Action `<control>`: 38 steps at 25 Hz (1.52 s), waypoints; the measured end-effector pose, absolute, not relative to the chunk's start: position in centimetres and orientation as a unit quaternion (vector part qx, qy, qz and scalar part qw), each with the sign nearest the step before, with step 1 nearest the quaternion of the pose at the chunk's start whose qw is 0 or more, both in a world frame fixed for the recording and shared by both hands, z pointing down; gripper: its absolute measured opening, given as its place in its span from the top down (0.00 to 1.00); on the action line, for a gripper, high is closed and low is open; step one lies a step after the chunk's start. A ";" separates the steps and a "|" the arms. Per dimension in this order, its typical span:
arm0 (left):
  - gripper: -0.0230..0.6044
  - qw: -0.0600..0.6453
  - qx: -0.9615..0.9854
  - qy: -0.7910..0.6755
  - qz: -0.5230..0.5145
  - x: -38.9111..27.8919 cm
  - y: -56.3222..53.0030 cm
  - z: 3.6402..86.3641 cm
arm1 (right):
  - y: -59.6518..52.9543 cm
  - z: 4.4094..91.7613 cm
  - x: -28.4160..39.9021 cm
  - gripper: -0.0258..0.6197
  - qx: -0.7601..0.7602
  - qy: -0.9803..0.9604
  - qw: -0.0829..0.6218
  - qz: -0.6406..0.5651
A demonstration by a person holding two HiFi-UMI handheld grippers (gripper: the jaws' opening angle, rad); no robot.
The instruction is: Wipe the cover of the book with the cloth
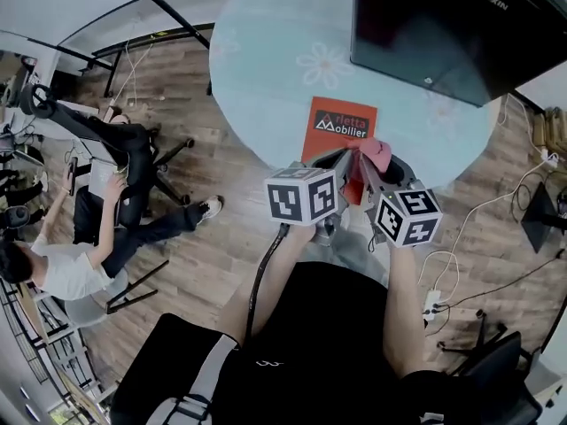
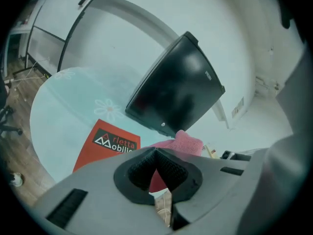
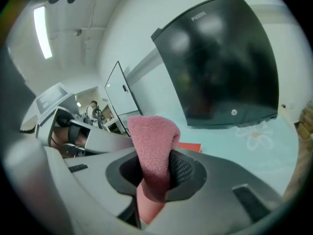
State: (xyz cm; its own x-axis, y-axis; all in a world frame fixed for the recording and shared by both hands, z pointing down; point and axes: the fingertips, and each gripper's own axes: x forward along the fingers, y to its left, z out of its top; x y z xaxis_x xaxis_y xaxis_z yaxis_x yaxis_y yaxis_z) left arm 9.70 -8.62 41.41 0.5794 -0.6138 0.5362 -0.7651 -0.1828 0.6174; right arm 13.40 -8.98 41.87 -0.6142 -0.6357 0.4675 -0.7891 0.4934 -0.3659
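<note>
A red-orange book point(image 1: 341, 122) lies flat on the round pale-blue table point(image 1: 266, 51), and its near edge is hidden under the grippers. The book point(image 2: 105, 143) shows its cover lettering in the left gripper view. My right gripper point(image 1: 372, 162) is shut on a pink cloth point(image 1: 376, 151) just above the book's near right corner. The cloth point(image 3: 152, 146) stands up out of the right gripper point(image 3: 154, 165), with a strip of book point(image 3: 188, 147) behind it. My left gripper point(image 1: 341, 159) hovers over the book's near edge; its pads meet at the left gripper's point(image 2: 155, 153) tips, with red showing below them.
A black monitor point(image 1: 452, 25) stands at the table's back right, close behind the book. A person point(image 1: 89, 228) sits on an office chair on the wooden floor at the left. Cables and a power strip point(image 1: 431, 304) lie on the floor at the right.
</note>
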 end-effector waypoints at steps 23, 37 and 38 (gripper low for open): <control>0.94 0.247 0.788 -0.563 -0.032 2.7 -14.1 25.2 | -14.8 22.3 9.8 0.82 0.395 -0.910 -0.001 0.121; 0.94 0.226 0.807 -0.545 -0.037 5.4 -15.1 23.4 | -15.5 20.6 12.3 0.82 0.413 -0.906 -0.010 0.098; 0.94 0.225 0.808 -0.544 -0.037 5.7 -15.2 23.4 | -15.5 20.5 12.6 0.82 0.414 -0.905 -0.012 0.098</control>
